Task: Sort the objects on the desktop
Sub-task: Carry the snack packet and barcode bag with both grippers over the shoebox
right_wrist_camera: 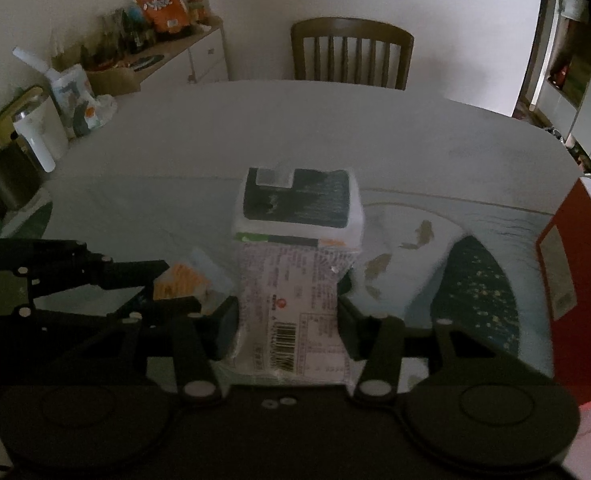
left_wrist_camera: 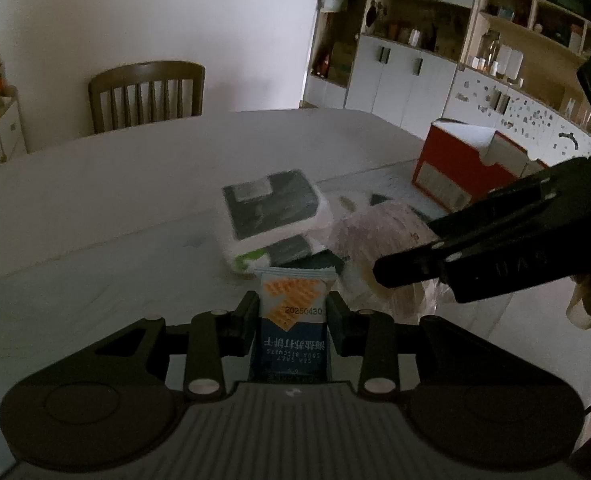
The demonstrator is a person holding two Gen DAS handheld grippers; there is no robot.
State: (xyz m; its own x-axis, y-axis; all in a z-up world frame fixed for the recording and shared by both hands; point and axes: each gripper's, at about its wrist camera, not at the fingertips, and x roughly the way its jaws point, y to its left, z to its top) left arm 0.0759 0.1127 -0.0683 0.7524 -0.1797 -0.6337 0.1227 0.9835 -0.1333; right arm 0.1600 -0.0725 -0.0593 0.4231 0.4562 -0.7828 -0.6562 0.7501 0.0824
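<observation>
While both packets are lifted off the worktop (right_wrist_camera: 335, 128), I've got the left gripper (left_wrist_camera: 293, 314) pinching a blue-and-white sea salt biscuit packet (left_wrist_camera: 293, 312) across its width, pads on both edges. Right gripper (right_wrist_camera: 287, 328) clamps a clear snack bag (right_wrist_camera: 291, 300), barcode facing the camera; jaws flush on its sides. My guess is both are held by the sides so they can be dropped into a sorting spot, maybe the red box (left_wrist_camera: 455, 164) at the far right. A tissue pack (right_wrist_camera: 299, 204) lies just beyond, on a fish-print mat (right_wrist_camera: 415, 248). Dim room, pale oval worktop, wooden chair (right_wrist_camera: 351, 54) at the far side, shelving behind.
</observation>
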